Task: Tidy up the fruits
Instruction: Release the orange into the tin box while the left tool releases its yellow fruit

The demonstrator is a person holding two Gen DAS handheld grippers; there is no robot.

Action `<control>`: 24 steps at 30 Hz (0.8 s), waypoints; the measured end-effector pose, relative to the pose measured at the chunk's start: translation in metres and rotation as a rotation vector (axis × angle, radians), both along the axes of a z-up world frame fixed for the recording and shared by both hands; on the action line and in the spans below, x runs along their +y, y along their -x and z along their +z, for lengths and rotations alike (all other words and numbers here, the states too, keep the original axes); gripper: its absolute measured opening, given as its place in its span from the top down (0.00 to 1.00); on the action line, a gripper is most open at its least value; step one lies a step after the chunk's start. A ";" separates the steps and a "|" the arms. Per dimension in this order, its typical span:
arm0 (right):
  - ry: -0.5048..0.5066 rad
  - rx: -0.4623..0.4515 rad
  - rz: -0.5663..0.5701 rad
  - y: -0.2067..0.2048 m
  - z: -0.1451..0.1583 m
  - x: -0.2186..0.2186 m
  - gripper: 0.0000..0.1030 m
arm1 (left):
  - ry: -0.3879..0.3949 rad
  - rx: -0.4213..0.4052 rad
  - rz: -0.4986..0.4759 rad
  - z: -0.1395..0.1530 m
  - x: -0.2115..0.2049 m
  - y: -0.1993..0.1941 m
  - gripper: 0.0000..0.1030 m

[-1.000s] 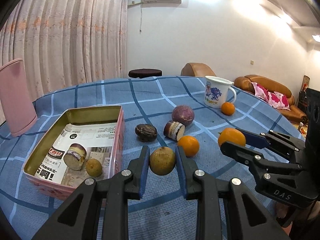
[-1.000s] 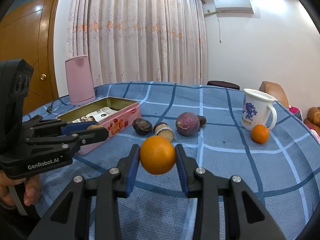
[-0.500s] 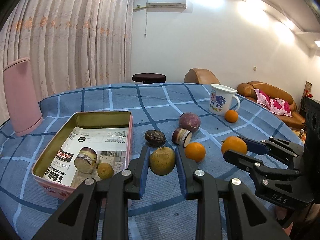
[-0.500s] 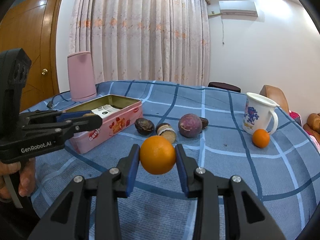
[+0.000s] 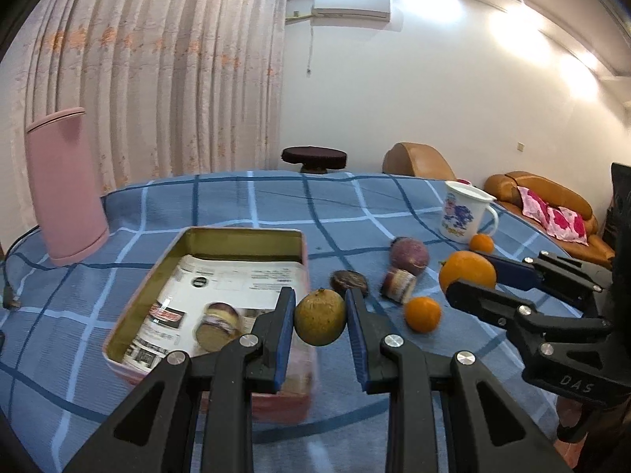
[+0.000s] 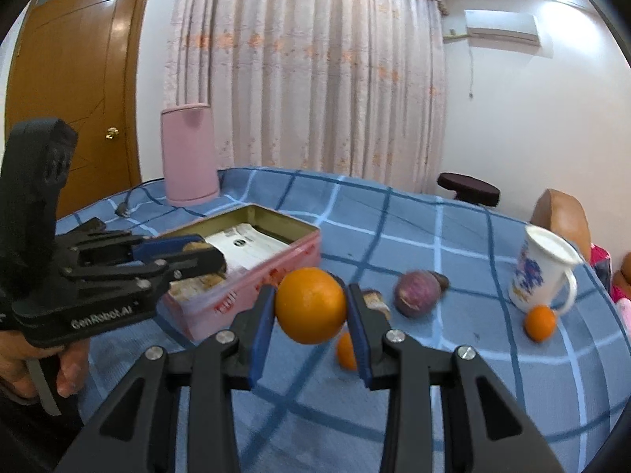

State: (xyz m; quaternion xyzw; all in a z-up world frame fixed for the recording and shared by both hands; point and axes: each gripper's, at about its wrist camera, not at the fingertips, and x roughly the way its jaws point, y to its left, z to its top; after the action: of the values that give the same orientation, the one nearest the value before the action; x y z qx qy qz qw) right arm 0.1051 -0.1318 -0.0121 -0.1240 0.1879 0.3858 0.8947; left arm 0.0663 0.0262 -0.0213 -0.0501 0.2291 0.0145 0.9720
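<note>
My left gripper (image 5: 320, 317) is shut on a yellow-green fruit (image 5: 320, 317), held just off the right front corner of the pink tin (image 5: 242, 234). Inside the tin, on printed paper, lies a cut purple fruit (image 5: 215, 325). My right gripper (image 6: 310, 306) is shut on a large orange (image 6: 310, 306), raised above the cloth to the right of the tin (image 6: 252, 276). In the left wrist view that orange (image 5: 467, 272) shows at the right. On the cloth lie a small orange (image 5: 422, 314), a dark fruit (image 5: 349, 280), a cut fruit (image 5: 398, 283) and a purple fruit (image 5: 409, 252).
A white mug (image 5: 461, 216) stands at the back right with another small orange (image 5: 482, 243) beside it. A tall pink container (image 5: 65, 185) with a cable stands at the back left. The blue checked cloth (image 5: 252, 201) covers the round table. A hand (image 6: 43, 370) holds the left gripper.
Both grippers have risen and shifted left toward the tin with their fruits. The left gripper's fruit now sits at the tin's right front corner.
</note>
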 end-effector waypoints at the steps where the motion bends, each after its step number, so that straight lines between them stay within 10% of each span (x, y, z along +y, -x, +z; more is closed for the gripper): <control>1: 0.005 -0.004 0.008 -0.001 0.002 0.005 0.62 | 0.003 0.000 0.009 0.001 0.005 0.000 0.73; 24: 0.106 0.150 0.126 -0.046 -0.020 0.126 0.62 | 0.050 0.114 0.103 -0.007 0.095 -0.039 0.73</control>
State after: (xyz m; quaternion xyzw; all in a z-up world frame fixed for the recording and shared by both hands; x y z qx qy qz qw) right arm 0.1513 -0.0056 -0.0323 -0.1536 0.2661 0.4391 0.8443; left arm 0.1054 0.1209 -0.0281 -0.0854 0.2815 0.0617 0.9538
